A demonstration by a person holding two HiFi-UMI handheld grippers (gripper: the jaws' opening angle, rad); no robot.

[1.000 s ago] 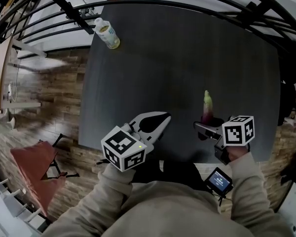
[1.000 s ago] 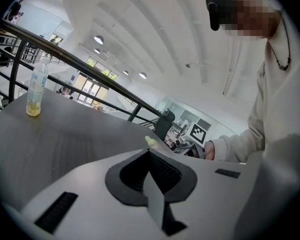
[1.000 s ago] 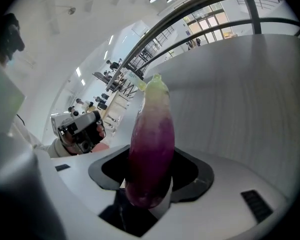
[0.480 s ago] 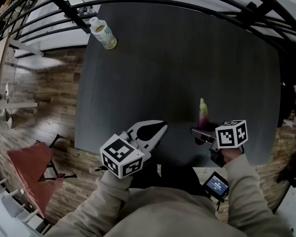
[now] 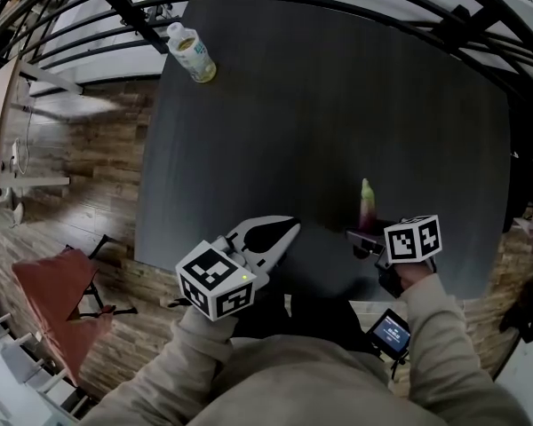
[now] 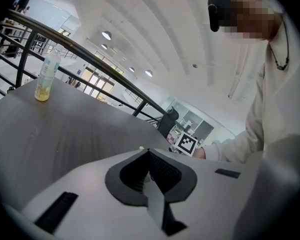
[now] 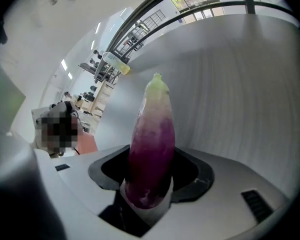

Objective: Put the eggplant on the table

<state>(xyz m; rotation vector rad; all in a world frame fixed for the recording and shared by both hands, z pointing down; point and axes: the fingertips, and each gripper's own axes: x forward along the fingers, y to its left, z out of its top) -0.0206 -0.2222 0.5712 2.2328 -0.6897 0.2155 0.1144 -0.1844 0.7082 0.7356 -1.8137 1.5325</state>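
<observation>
Eggplant [image 5: 367, 204]: is hanging over the near right part of the bench [image 5: 338, 105], with its thick purple end clamped and its pale green tip jutting out beyond the jaws. No view is showing whether the tip is touching the bench top.
Right claw [image 5: 362, 236]: is gripping the eggplant, with the jaws standing fairly wide only because the purple end between them is thick. Holding by that end is leaving most of the body free to meet the bench first.
Left claw [image 5: 284, 234]: is idling over the bench's near edge with its jaws pressed together on nothing. It is probably staying aside because one hand is enough for this job.
Bottle [image 5: 193, 53]: is standing at the bench's far left corner, well apart from the work.
Step in hand: seemingly the set-down, with the eggplant not yet released.
Next move: likely laying the eggplant along the bench before opening, since a rounded body dropped on its tip could topple and roll.
</observation>
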